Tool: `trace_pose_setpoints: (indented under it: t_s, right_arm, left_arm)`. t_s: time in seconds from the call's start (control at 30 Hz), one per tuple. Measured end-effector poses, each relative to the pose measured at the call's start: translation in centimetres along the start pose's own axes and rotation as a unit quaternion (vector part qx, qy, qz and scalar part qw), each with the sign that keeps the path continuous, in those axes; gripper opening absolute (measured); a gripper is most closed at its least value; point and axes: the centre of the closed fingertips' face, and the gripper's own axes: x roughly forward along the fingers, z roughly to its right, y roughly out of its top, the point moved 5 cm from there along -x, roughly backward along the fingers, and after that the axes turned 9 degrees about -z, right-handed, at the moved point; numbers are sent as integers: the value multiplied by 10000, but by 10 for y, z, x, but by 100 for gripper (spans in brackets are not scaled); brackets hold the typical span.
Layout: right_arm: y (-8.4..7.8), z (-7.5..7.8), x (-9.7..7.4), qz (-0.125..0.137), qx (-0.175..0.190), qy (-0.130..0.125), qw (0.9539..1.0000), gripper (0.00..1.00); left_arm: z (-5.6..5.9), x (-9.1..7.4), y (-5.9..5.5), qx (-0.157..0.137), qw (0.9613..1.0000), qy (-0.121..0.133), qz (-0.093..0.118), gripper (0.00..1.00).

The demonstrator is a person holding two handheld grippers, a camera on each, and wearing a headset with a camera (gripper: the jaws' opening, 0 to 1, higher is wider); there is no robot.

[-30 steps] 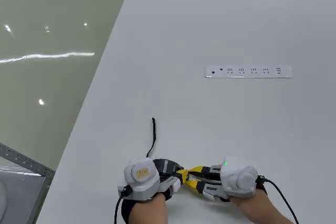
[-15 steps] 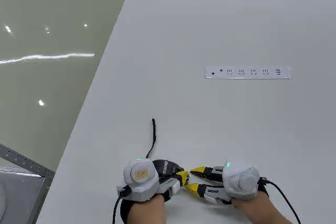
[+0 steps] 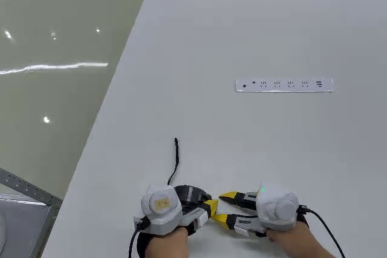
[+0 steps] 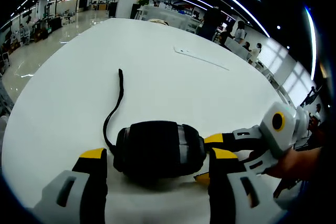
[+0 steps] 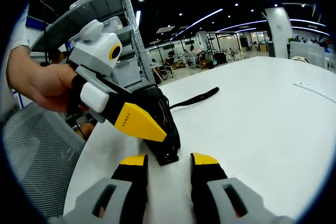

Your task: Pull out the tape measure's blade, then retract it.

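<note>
Left gripper (image 4: 157,157) clamps tape measure (image 3: 192,194), anchoring it | right gripper (image 5: 169,162) at its 3 o'clock, jaws slightly parted, empty, seemingly poised to start the pull | strap (image 3: 176,158) trails toward 12.

The smooth white surface (image 3: 199,46) carries a flat white power strip (image 3: 284,84) at the far right and a round black tape measure (image 4: 157,148) at the near edge, its black strap (image 3: 176,158) trailing farther away.

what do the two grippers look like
Both are rounded white housings with black jaws tipped in yellow and a black cable trailing from the rear. The left gripper has a yellow round sticker on top; the right gripper shows a small green light.
</note>
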Motion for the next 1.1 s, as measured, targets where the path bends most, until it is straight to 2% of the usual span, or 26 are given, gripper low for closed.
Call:
trace_pose_setpoints:
  t_s: [0.4,0.47,0.6,0.7,1.1]
  right_arm:
    - [3,-2,-3,47,55,-1,10000,33]
    - [5,-2,-6,67,45,-35,10000,33]
    - [8,-2,-10,124,42,-81,9999,35]
    - [9,-2,-13,136,27,-123,9998,37]
    - [7,-1,-24,166,190,-379,9990,36]
  left_arm:
    - [-3,-5,-1,117,9999,-101,24,73]
    - [-5,-8,1,116,9998,-147,85,74]
    - [-7,-10,1,204,9996,-171,75,75]
    - [-4,-11,0,295,9991,-299,80,77]
    - [-4,-14,3,518,9974,-461,174,77]
